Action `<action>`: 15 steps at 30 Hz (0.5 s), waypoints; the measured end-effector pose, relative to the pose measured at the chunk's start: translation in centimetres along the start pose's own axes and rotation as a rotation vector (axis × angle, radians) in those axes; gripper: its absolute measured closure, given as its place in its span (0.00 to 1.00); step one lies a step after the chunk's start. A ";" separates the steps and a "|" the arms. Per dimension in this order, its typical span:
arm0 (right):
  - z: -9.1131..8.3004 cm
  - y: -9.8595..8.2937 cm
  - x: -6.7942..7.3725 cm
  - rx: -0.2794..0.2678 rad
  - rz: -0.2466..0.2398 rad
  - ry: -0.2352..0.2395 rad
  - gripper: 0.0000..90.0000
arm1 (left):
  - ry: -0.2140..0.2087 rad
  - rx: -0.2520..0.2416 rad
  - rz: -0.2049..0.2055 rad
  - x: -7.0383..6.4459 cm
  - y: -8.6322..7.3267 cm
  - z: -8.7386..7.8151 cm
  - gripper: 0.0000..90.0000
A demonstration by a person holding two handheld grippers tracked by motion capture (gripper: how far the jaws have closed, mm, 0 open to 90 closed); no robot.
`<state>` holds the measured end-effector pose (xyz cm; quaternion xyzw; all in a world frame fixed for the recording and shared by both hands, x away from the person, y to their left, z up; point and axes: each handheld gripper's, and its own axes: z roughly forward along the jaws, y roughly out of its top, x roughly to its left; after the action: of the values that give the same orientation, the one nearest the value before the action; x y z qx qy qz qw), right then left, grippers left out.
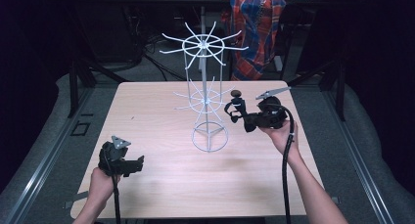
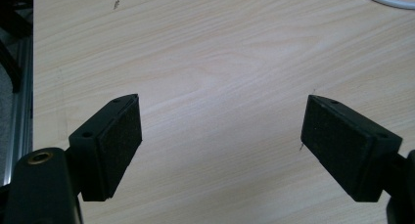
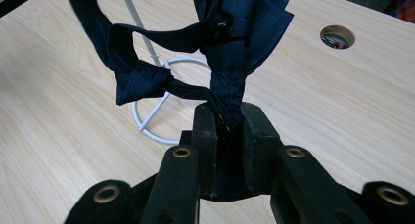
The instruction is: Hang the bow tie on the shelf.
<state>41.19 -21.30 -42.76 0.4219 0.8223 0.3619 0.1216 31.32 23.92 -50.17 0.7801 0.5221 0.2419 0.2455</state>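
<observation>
The work in hand looks like hanging a dark navy bow tie (image 3: pixel 215 43) on the white wire display rack (image 1: pixel 208 82) that stands upright near the middle of the tabletop (image 1: pixel 161 185). As far as the pictures show, the pickup is done and the hanging is not: the bow tie is off the tabletop, carried in the air just beside the rack on its right, about level with the rack's lower ring of hooks, but I cannot see its strap looped over any hook. What seems left is to bring the strap over a hook tip and let go.

The right claw (image 3: pixel 229 117) is pressed together, pinching a bunched fold of the bow tie's fabric between its pads. In the right gripper view the cloth rises from the jaws, with the knotted part and strap trailing toward the rack's round base ring (image 3: pixel 164 99) beyond. The cloth appears to be near the rack's wires; whether it touches them I cannot tell.

The left claw (image 2: pixel 222 136) is spread wide, holding and touching nothing, with bare wood showing between its pads. In the high view it (image 1: pixel 139 162) rests low near the tabletop, well apart from the rack on its left and nearer the person.
</observation>
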 end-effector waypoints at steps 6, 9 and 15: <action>1.3 0.2 0.2 0.011 0.011 0.011 0.87 | 0.002 -0.003 -0.003 0.0 0.0 0.0 0.17; 1.8 0.3 0.3 0.010 0.016 0.015 0.87 | 0.001 -0.002 -0.002 0.0 0.0 0.0 0.17; 2.7 0.5 0.6 0.028 0.025 0.015 0.87 | 0.000 -0.004 -0.003 0.0 0.0 0.0 0.17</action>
<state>42.50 -19.35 -44.31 0.4310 0.8229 0.3550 0.1048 31.32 23.95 -50.20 0.7790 0.5226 0.2426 0.2474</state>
